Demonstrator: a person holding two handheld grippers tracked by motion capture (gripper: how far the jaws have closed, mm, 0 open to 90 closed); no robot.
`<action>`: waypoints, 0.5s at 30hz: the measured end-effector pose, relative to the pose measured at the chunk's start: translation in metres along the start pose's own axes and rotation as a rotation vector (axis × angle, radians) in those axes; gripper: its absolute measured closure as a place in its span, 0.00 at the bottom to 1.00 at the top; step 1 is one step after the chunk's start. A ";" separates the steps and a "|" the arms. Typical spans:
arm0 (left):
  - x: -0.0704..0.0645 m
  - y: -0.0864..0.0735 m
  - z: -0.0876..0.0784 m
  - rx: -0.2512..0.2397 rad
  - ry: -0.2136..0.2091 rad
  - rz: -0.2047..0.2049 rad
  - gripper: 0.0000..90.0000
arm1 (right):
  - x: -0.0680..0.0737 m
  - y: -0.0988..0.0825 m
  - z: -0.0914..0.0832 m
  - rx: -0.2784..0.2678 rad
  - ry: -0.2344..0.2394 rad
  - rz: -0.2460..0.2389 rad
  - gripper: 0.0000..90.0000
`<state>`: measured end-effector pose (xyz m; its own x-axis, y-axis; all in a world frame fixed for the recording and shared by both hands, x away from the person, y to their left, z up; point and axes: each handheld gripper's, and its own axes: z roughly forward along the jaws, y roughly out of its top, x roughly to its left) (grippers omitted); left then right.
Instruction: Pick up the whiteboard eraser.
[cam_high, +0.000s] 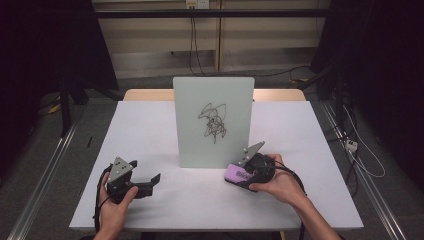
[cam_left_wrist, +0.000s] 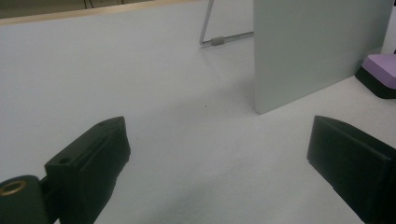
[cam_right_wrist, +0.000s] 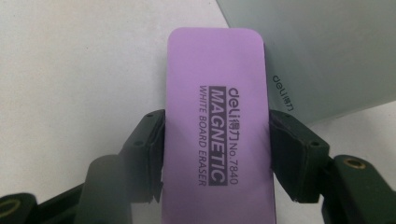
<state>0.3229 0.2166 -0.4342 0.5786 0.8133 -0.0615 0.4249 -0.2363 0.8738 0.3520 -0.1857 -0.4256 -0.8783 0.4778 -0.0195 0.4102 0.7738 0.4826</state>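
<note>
White surface (cam_high: 150, 125) is carrying an upright whiteboard (cam_high: 213, 121) near its middle, dark room around it, cables on the floor behind.

Eraser (cam_right_wrist: 217, 126): purple, magnetic whiteboard type, label facing up. It is lying just in front of the whiteboard's lower right corner, close against the base edge and low to the surface. In the high view the eraser (cam_high: 237, 174) is showing at the same spot.

Right tool (cam_right_wrist: 217, 154): jaws are pressing on the eraser's two long sides, roughly at mid-length, so the grip is reading as closed on it. The right hand (cam_high: 280, 182) is wrapping the tool body.

Scribble (cam_high: 214, 121): black marker loops sitting in the upper middle of the whiteboard, well above the eraser.

Left tool (cam_high: 142, 184): resting to the left of the whiteboard, well apart from it, jaws standing wide and holding nothing; its own view is looking toward the whiteboard's left edge (cam_left_wrist: 317, 51).

Judgement on the step in hand, securing and lifting the eraser toward the scribble: the grip is looking centred, which should be keeping the block from pivoting. Lifting straight up before moving in should be avoiding a knock to the board's foot. The felt face needs turning flat to the board, and light pressure is advisable, since the free-standing board may tip backward.
</note>
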 end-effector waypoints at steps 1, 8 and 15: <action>0.000 0.000 0.000 0.000 -0.002 -0.002 0.06 | 0.000 0.000 0.000 0.000 0.000 0.000 0.45; 0.000 0.000 0.002 0.007 -0.010 0.007 0.06 | 0.003 0.002 0.000 0.016 -0.019 -0.016 0.45; 0.000 0.000 0.001 -0.001 -0.006 0.000 0.06 | 0.003 0.002 0.000 0.015 -0.018 -0.013 0.46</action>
<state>0.3236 0.2161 -0.4342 0.5824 0.8103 -0.0646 0.4245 -0.2354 0.8743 0.3504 -0.1829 -0.4242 -0.8792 0.4746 -0.0417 0.4023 0.7865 0.4686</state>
